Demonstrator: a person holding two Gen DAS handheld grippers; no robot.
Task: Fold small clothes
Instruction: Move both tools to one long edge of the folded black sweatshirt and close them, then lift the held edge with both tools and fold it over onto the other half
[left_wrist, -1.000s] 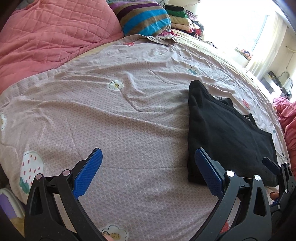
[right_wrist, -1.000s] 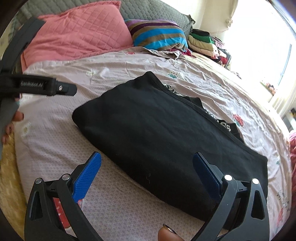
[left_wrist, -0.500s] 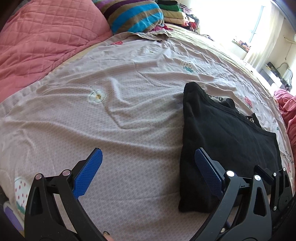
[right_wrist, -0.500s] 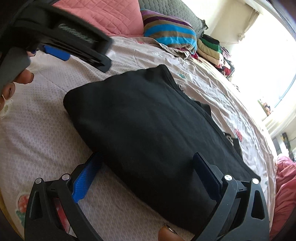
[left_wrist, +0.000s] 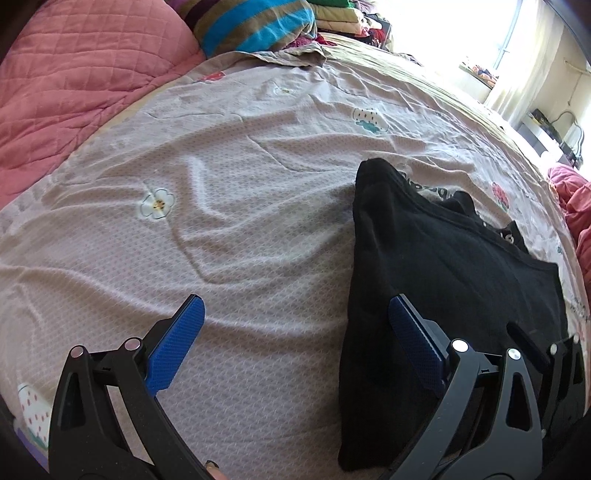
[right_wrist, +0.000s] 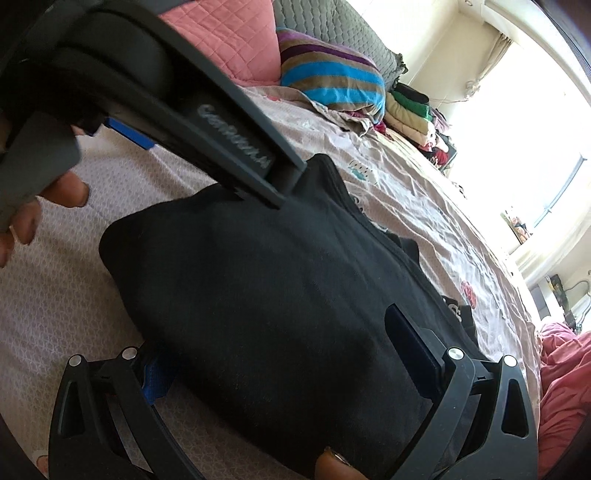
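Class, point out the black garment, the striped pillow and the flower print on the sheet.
black garment (right_wrist: 280, 295), right wrist view, middle of folded top.
striped pillow (right_wrist: 332, 83), right wrist view, blue stripe.
flower print (left_wrist: 158, 202), left wrist view, yellow centre.

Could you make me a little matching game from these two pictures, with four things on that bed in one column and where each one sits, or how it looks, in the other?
Things:
1. folded black cotton garment
2. striped blue, brown and purple pillow
3. pink quilted blanket
4. right claw

Descriptions:
A. bunched along the bed's far left side
B. open, its fingers astride the near edge of the dark cloth
C. lying flat on the mauve patterned bedsheet
D. at the head of the bed, beside a stack of folded clothes

Pairs: 1-C, 2-D, 3-A, 4-B
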